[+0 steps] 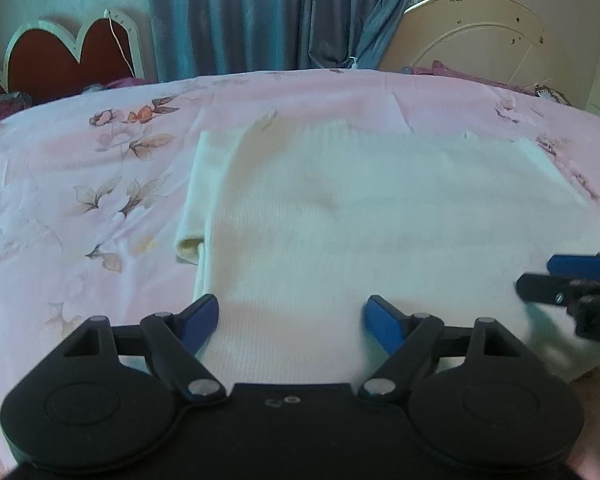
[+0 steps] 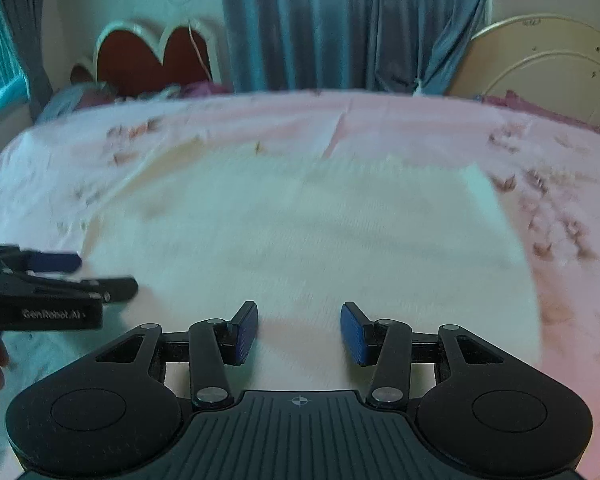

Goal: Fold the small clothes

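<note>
Ahead of the left gripper (image 1: 292, 322), a cream knit garment (image 1: 380, 216) lies flat on the pink floral bedsheet (image 1: 60, 184), and the blue pads (image 1: 200, 320) stand wide apart with nothing between them but the garment's near edge below. Just past the left pad, a narrower strip of the same knit, a sleeve (image 1: 198, 200) by the look of it, runs alongside the main panel with its cuff end toward the claw. Off to the right of this claw, the right gripper (image 1: 540, 278) pokes in from the side, over the garment's near right part.

Over to the right wrist view, blurred: the right gripper (image 2: 299, 330) is spread open too, blue pads (image 2: 354, 332) parted above the garment (image 2: 300, 232), which stretches away in front of it. To this claw's left, the left gripper (image 2: 104, 274) reaches in sideways over the cloth's left edge. Beyond the bed, blue-grey curtains (image 1: 260, 16) hang behind, with a red scalloped headboard (image 1: 64, 58) to the far left.
</note>
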Available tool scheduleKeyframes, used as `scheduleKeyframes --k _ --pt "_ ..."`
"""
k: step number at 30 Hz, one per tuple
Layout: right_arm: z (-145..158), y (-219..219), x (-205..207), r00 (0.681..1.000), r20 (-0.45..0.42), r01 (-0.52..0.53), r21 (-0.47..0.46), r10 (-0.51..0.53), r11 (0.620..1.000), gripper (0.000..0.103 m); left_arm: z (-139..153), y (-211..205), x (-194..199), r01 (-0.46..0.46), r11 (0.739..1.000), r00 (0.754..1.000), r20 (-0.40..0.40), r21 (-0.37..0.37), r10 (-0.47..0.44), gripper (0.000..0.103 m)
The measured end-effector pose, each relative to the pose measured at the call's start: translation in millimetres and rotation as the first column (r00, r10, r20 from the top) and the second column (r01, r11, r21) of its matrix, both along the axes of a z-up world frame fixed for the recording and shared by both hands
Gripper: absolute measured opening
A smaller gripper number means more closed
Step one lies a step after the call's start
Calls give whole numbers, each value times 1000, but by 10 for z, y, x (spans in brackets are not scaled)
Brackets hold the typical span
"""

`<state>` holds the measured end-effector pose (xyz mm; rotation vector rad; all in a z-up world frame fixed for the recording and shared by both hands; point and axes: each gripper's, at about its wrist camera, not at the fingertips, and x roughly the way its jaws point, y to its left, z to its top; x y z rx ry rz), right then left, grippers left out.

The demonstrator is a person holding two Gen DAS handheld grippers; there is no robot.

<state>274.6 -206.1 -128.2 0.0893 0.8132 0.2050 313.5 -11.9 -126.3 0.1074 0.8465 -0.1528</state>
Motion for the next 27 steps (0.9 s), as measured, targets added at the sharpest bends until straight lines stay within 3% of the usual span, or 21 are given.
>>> scheduleKeyframes --k 9,13,16,24,27 --pt "-63 103 -147 1000 31 -6 -43 7 999 46 0 -14 -1 -14 1000 1000 -8 11 14 82" --pt "-19 68 -195 999 1 36 11 -36 999 46 13 -6 -8 -13 1000 1000 -18 5 13 82" --pt "-47 138 -271 1000 21 23 -50 -22 998 46 33 2 -13 -7 1000 1000 -28 3 7 83" --pt "4 214 -384 998 -12 66 -72 -67 995 47 149 117 -140 -5 999 996 -85 -52 0 89" --pt "49 175 -406 995 -27 97 -31 -97 995 47 180 213 -224 -22 995 993 -118 -97 10 90"
